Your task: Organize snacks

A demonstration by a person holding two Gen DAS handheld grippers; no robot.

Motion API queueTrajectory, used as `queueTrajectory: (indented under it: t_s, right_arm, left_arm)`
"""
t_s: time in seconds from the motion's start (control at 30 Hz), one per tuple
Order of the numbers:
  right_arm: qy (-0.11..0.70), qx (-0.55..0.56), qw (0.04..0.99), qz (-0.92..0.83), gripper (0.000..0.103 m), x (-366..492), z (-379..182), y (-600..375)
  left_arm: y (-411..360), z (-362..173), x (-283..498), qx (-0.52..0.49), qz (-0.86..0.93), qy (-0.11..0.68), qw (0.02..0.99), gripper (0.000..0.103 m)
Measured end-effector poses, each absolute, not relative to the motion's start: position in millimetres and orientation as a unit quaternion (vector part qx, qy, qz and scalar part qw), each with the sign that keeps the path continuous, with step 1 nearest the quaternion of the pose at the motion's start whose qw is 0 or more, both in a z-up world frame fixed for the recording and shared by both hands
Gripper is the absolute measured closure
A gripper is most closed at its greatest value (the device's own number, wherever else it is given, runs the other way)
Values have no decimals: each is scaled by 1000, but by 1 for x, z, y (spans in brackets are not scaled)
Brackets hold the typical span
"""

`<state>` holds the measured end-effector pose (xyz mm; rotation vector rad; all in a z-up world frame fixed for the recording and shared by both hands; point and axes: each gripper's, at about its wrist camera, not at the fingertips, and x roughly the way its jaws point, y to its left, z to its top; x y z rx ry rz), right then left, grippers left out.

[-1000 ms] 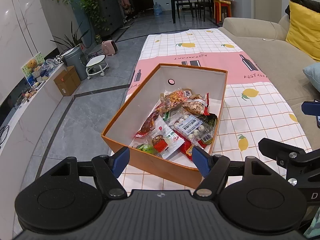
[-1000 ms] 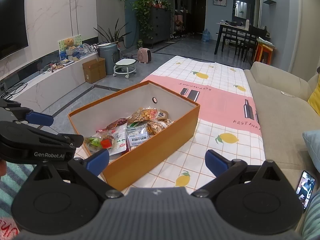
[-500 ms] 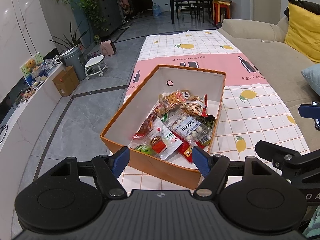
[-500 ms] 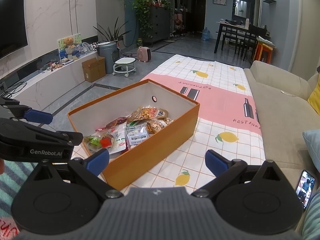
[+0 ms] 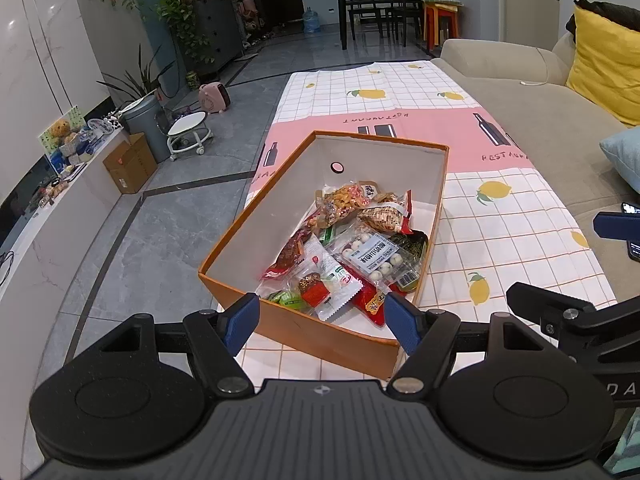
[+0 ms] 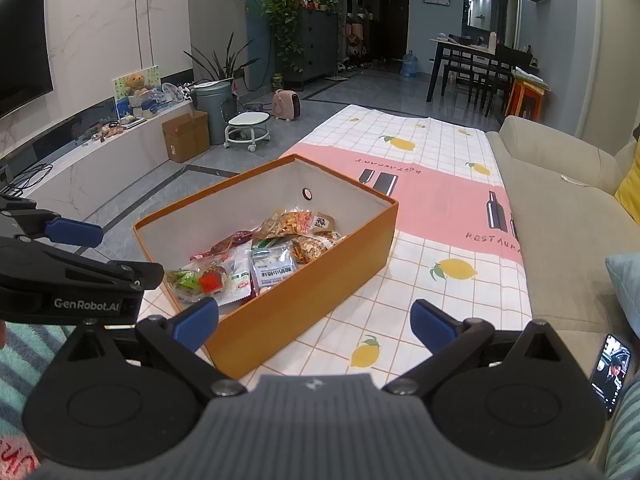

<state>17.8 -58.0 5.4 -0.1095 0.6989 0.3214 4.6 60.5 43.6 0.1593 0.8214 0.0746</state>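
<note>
An orange box [image 5: 320, 340] with a white inside stands on the table near its front edge. Several snack packets [image 5: 352, 252] lie in a pile inside it. The box [image 6: 320, 288] and the packets [image 6: 260, 260] also show in the right wrist view. My left gripper [image 5: 322, 320] is open and empty, held just in front of the box's near wall. My right gripper [image 6: 314, 324] is open and empty, above the box's near right corner and the cloth. The left gripper also shows at the left edge of the right wrist view [image 6: 72, 232].
A checked cloth with lemons and a pink band [image 5: 500, 216] covers the table. A beige sofa [image 5: 540, 120] with a yellow cushion runs along the right. A phone [image 6: 610, 372] lies at the sofa's near edge. Grey floor drops off to the left [image 5: 160, 240].
Both grippers have drawn back slightly, so the box sits a little farther off in the left wrist view. Both stay open and empty.
</note>
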Motion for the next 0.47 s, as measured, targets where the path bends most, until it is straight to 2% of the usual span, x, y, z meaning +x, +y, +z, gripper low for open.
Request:
queueTrajectory:
  t_s: [0.47]
  right_arm:
    - [345,-50,925,152,4,17,6,-57]
  left_arm:
    - [61,45,3,73,31,398,914,19]
